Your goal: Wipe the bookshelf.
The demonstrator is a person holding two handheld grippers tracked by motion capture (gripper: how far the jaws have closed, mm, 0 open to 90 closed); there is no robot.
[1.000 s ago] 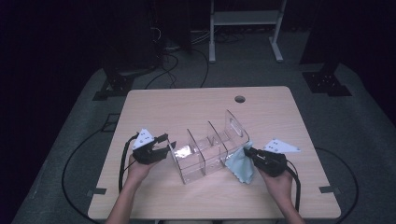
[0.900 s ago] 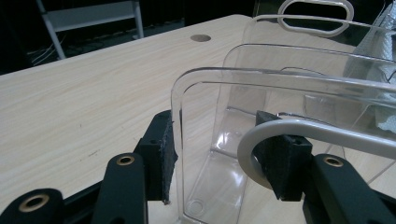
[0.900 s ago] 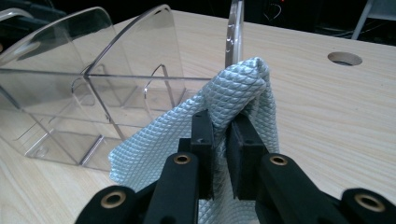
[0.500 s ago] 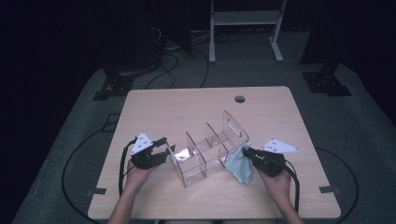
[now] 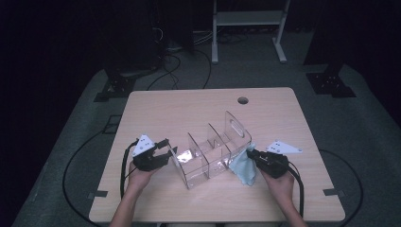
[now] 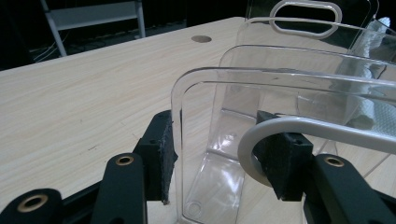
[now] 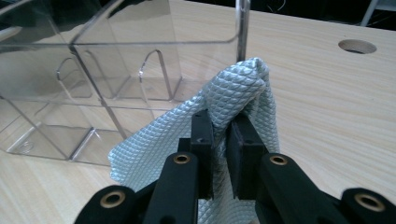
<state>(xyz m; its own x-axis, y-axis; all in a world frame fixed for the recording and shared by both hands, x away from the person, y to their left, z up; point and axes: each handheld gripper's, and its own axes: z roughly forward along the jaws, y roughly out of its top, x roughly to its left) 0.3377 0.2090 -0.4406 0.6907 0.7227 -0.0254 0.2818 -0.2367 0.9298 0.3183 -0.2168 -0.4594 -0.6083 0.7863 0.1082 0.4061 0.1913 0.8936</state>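
A clear plastic organizer (image 5: 213,151) with dividers and handle cut-outs in its end walls lies across the middle of the wooden table (image 5: 189,109). My left gripper (image 5: 169,153) holds its near end: in the left gripper view the two pads (image 6: 161,151) sit on either side of the clear end wall (image 6: 280,70) at its handle rim. My right gripper (image 5: 250,155) is shut on a pale blue quilted cloth (image 5: 243,168). In the right gripper view the cloth (image 7: 233,88) bunches over the closed jaws of the right gripper (image 7: 223,126) and rests against the organizer's corner (image 7: 116,46).
A round cable hole (image 5: 243,100) sits near the table's far edge. Behind the table stand a white metal frame (image 5: 246,19) and dark stands, with cables on the grey floor. Bare tabletop lies beyond and in front of the organizer.
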